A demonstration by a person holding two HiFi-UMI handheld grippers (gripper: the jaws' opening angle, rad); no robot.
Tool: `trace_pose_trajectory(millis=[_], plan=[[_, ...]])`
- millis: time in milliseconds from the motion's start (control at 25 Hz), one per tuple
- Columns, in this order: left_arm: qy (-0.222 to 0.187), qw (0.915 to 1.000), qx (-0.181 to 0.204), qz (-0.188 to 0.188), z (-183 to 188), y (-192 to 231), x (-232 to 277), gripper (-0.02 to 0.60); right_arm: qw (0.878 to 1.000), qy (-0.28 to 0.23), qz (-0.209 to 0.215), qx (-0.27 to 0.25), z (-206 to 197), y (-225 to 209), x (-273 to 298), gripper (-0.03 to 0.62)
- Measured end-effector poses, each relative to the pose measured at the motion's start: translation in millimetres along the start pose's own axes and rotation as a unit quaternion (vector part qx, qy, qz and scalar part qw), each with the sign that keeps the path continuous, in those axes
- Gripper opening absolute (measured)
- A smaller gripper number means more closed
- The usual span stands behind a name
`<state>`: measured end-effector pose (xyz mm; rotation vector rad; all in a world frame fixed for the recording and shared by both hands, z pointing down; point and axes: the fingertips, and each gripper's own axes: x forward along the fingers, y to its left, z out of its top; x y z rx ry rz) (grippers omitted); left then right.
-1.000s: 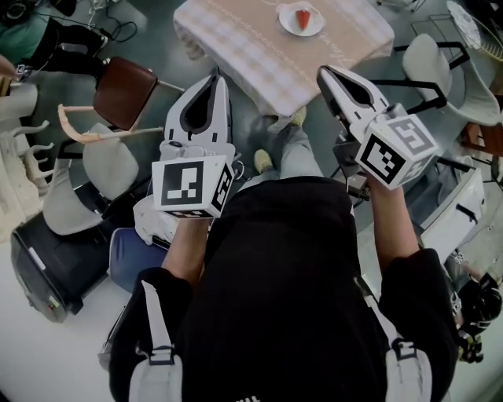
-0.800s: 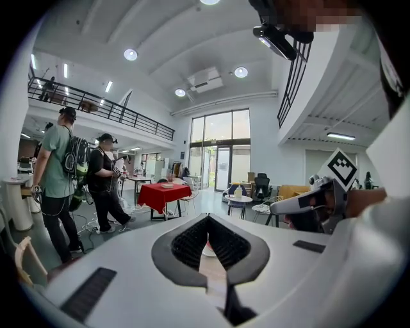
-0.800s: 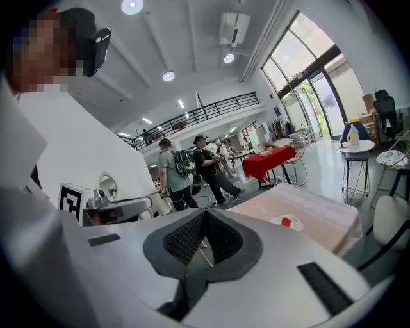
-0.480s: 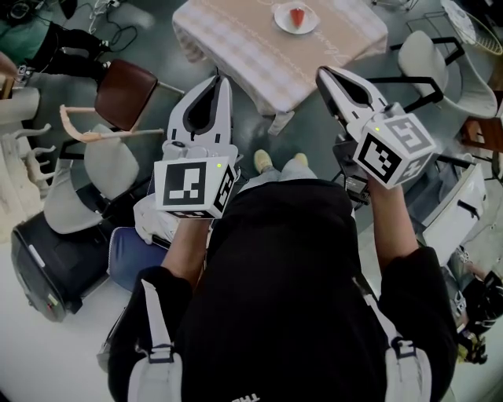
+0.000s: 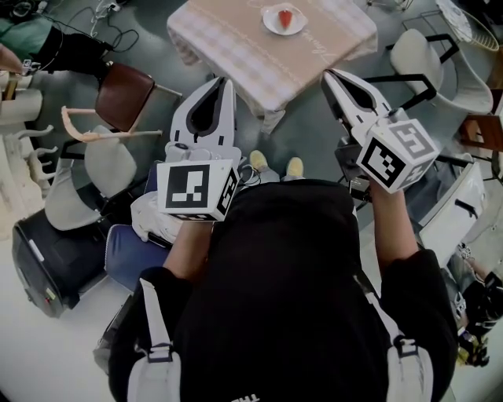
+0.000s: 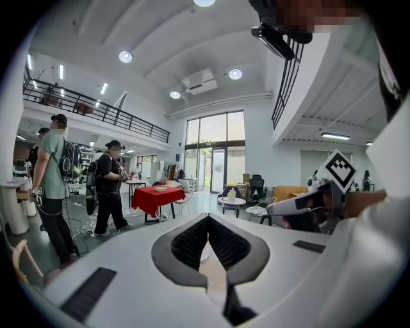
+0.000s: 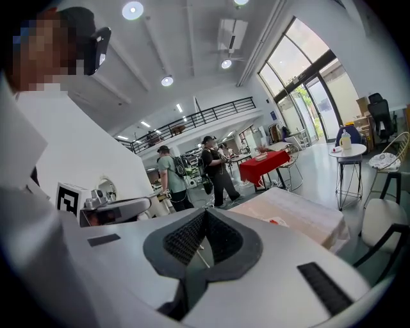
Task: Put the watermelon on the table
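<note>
The table (image 5: 236,55) is the biggest thing here. It stands in front of the person and has a pink and white checked cloth on it. A brown chair (image 5: 126,90) is off to its left and a white chair (image 5: 416,55) is off to its right.

The left gripper (image 5: 228,81) and the right gripper (image 5: 326,74) are held up side by side. Both point toward the table and both are well apart from it. Each one has its two jaws pressed together, with nothing between them.

A small white plate (image 5: 269,23) sits on the far part of the table. The watermelon (image 5: 285,17), a little red slice, is on that plate. So I think the watermelon is already where it should be.

The slice lies straight ahead, between the lines the two grippers point along. The right gripper looks a bit nearer to it. The slice is too small to tell which way its long side runs.

Each gripper's cube shows black and white square marks, not words. There is faint writing on the cloth, but it is too small to read
</note>
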<state>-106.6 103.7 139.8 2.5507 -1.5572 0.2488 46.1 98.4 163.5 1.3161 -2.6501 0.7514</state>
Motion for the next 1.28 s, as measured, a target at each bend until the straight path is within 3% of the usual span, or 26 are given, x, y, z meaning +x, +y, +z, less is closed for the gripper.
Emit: trace_pose_trajectory(millis=[1280], plan=[[-0.010,0.9998,0.015,0.006,9.6,-48.4,-10.5,0.011,0.999,-0.019,0.031,-0.023,6.7,-5.7,-54.1,0.015]])
